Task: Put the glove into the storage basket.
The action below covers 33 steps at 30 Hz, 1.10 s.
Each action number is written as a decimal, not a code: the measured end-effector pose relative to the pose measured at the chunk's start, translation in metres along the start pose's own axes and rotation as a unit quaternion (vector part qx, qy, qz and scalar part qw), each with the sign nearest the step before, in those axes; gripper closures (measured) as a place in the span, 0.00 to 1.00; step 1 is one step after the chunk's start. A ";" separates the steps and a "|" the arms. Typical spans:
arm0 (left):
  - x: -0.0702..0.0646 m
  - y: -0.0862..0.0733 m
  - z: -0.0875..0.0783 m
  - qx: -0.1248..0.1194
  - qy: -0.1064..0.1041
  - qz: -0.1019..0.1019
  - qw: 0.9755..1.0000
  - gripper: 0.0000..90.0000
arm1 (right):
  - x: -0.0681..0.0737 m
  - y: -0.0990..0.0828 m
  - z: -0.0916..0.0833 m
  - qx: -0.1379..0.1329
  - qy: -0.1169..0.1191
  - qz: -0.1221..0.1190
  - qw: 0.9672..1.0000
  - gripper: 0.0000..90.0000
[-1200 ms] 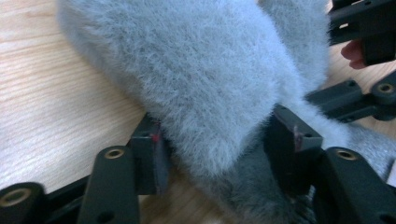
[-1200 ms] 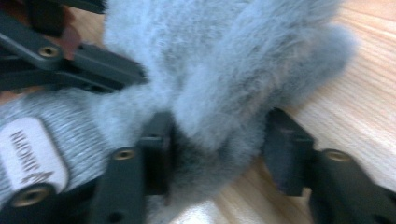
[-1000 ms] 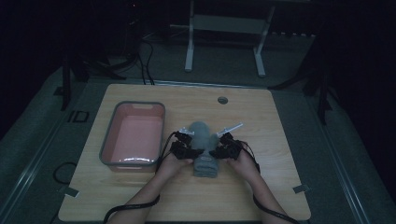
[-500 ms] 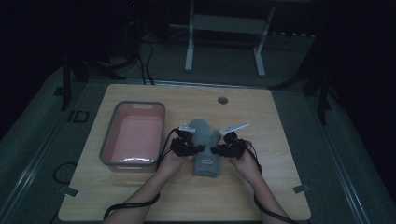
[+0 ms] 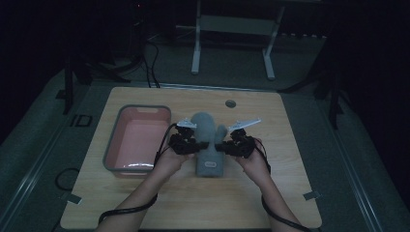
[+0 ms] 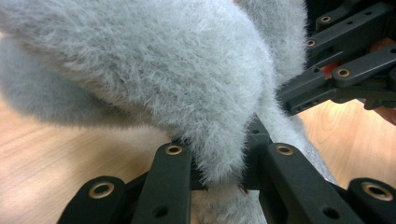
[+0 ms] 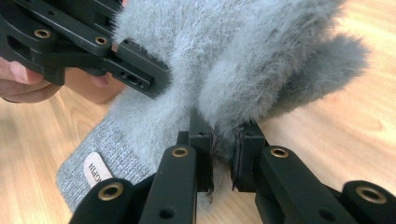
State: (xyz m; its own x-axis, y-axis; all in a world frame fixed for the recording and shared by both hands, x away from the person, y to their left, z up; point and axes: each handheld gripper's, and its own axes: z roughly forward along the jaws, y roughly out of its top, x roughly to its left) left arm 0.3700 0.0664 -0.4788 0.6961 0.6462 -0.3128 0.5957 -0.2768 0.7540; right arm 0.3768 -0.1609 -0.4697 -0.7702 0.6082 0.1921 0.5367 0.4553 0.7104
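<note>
The worktop [image 5: 290, 193] lies under my forearms, a pink tub [image 5: 140, 140] on its left part with a grey rim, and just right of the tub, about mid-worktop, is the mitten [image 5: 207, 140], thumb toward my right. It is grey, fuzzy and soft, so I judge it light and floppy: it should sag wherever I do not hold it and give under pressure rather than slip, with nothing in it to break. The sides near the thumb look like the sensible places to grip, and that is where I have it. My left tongs [image 6: 219, 175] are pinching a fold of fleece on the mitten's left edge; my right tongs [image 7: 223, 161] are nipped on a fold at the base of the thumb side. On the ribbed cuff [image 7: 98, 158] sits a small pale label [image 7: 95, 171] with dark letters, seen sideways and too partial for me to read.
</note>
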 end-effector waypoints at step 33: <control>0.057 0.019 -0.155 -0.009 0.115 0.000 0.993 0.87 | 0.087 0.133 0.056 -0.029 0.045 -0.062 0.997 0.90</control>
State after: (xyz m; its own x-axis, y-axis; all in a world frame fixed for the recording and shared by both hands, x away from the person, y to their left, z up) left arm 0.3592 0.2083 -0.3924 0.5855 0.7919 -0.1737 0.5862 -0.2655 0.7654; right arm 0.4002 -0.0108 -0.3957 -0.8583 0.4879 0.1591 0.4174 0.4835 0.7694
